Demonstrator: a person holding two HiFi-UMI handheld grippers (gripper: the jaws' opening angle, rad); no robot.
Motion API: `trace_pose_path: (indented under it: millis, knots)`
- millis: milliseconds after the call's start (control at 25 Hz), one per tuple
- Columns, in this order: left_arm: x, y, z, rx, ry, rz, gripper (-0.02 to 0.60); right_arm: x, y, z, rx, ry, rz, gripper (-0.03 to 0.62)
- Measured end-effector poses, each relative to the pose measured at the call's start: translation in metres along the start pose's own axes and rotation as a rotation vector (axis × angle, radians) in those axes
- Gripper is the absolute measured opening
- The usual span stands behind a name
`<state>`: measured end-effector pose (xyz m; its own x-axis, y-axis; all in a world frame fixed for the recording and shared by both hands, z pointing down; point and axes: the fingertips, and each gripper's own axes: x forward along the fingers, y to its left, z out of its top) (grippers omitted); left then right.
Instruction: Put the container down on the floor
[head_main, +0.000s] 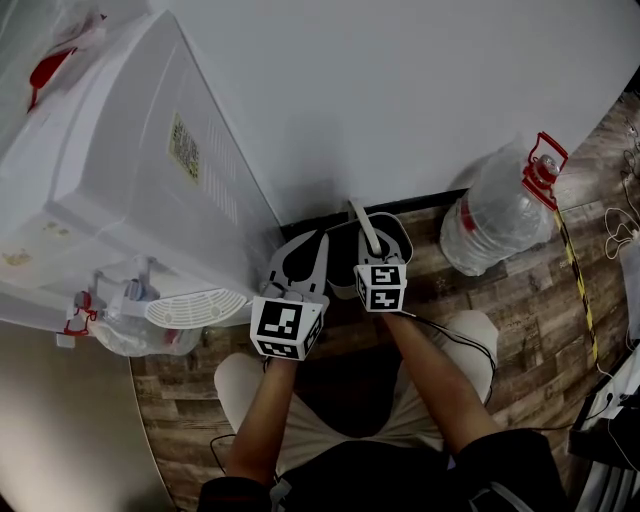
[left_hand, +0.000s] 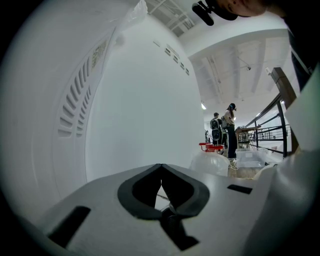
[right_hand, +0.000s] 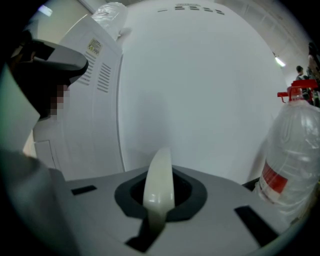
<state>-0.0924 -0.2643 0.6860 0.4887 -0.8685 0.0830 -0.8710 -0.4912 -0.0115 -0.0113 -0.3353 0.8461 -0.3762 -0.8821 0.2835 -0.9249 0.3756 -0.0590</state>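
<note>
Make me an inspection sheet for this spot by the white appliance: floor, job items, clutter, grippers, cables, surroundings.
Surface: wood-pattern floor, with striped tape on it at the right.
Job's things: white handle is gripped; the container body cannot be seen.
Clutter: large water bottle with a red cap, by the wall.
Grippers: left gripper shut, empty; right gripper shut on the white handle.
Cables: thin cable along the right arm; loose cables at the right edge.
Surroundings: white appliance, white wall.

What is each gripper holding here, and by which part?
Right gripper grips a white curved handle; the rest is hidden. Left gripper holds nothing.
</note>
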Motion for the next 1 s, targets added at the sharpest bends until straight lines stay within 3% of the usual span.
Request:
trace_pose_path:
  millis: [1000]
  knots:
    - [0.002, 0.005, -0.012, -0.038, 0.010, -0.002, 0.018, -0.002, 0.003, -0.030, 0.027, 0.095, 0.037, 0.031]
